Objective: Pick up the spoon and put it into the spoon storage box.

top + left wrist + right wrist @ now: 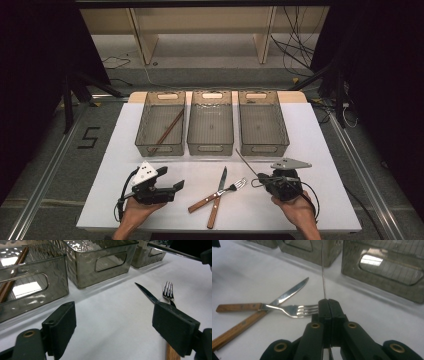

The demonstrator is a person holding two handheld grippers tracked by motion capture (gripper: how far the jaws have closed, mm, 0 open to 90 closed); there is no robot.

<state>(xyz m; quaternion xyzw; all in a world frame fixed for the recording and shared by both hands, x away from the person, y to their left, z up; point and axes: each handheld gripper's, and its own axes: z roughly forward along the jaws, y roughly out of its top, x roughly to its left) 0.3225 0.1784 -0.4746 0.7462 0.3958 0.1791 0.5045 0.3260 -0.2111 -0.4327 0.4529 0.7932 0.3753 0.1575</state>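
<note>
Three smoked-clear bins sit in a row at the table's far edge: left bin (161, 122), middle bin (210, 122), right bin (263, 122), each with a handle cutout at both ends. A brown chopstick (167, 131) lies diagonally in the left bin. White table (320, 175) (wood edge showing behind the bins). Beyond it, a wooden shelf frame (145, 40), loose cables (295, 50) on the floor, a "5" marked (89, 137) left of the table.
</note>
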